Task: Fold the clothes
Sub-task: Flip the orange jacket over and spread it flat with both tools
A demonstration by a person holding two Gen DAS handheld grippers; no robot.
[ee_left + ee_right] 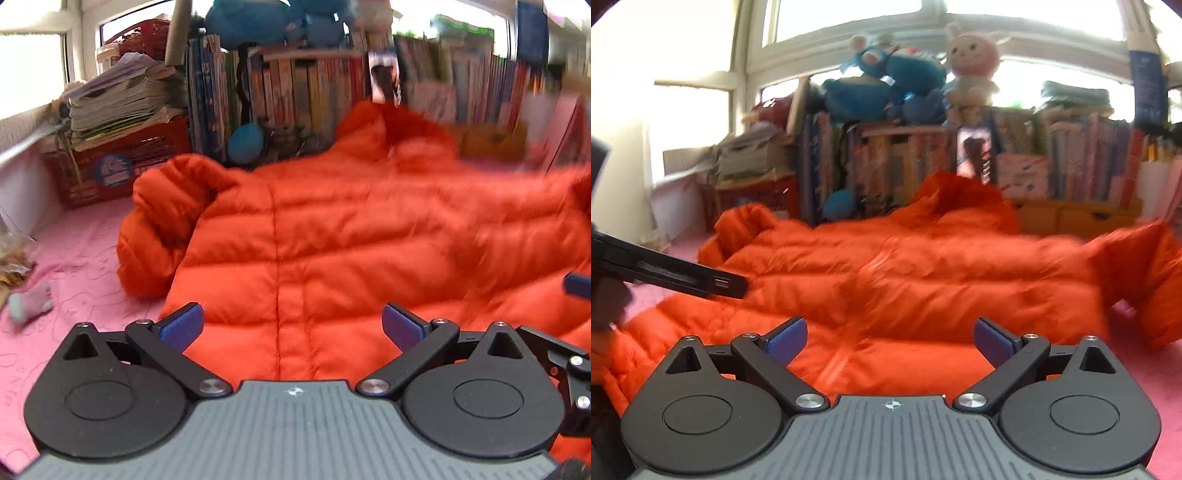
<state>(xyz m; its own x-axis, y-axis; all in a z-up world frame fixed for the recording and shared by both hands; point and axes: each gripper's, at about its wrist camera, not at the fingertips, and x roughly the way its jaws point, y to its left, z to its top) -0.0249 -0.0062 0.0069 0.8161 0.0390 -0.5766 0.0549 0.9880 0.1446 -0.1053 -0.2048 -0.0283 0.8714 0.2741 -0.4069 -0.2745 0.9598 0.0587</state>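
Orange puffer jacket (332,236) blurred at right, spread just ahead of left gripper (291,325) and right gripper (890,341), both wide open, empty

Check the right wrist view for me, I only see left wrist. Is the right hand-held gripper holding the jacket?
Observer: No. The right hand-held gripper is open, pads apart above the orange jacket, gripping nothing.
Operator: Sleeve on that side? It's a blur at my frame edge.
Observer: That sleeve sticks out past the jacket's body, and its end hangs down towards the pink cover.
Operator: Anything on top of the books behind?
Observer: A pink bunny plush sits there beside the blue plush.
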